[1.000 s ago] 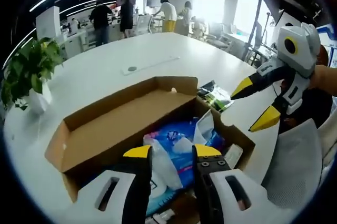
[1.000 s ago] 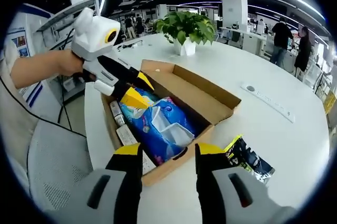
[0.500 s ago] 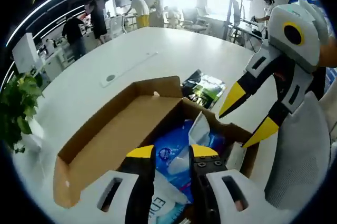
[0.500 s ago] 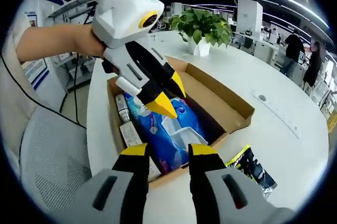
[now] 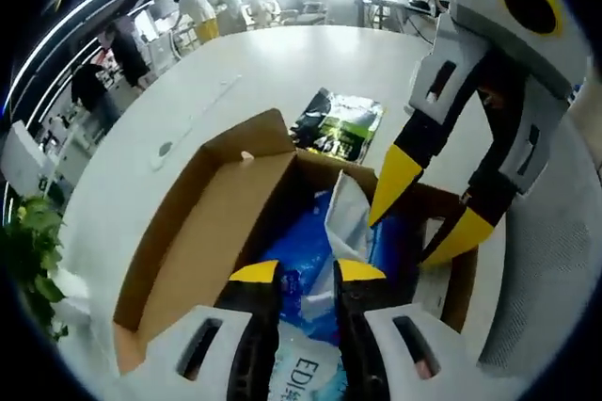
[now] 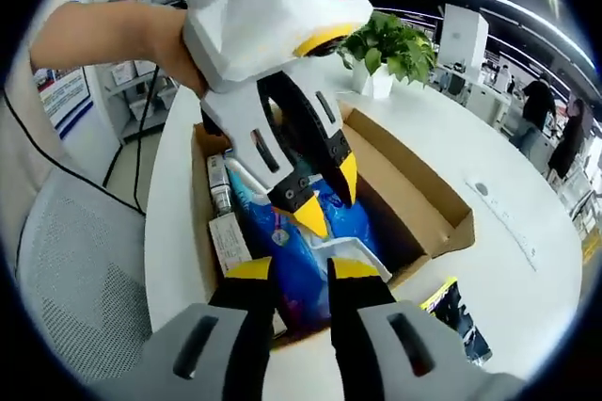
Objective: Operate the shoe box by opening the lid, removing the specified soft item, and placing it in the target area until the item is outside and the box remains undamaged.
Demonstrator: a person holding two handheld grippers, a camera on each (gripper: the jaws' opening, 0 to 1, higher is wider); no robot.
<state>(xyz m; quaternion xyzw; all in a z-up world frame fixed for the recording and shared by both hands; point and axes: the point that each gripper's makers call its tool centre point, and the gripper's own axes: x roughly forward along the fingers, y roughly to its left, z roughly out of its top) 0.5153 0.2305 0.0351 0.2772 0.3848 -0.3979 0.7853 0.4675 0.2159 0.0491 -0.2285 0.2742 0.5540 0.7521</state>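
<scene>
Hovering over the open box (image 5: pixel 198 260), left gripper (image 5: pixel 306 272) and right gripper (image 6: pixel 301 267) both hold jaws apart above the blue pack (image 6: pixel 324 232).

Both tools now closer together over the open shoe box (image 5: pixel 198 260), left tool (image 5: pixel 306 274) and right tool (image 6: pixel 301 269) nearer the blue soft pack (image 6: pixel 292 250).

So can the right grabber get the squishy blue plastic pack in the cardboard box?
Probably yes. The box lid is open and the blue pack lies just past the right gripper, though the left gripper hovers close over it.
</scene>
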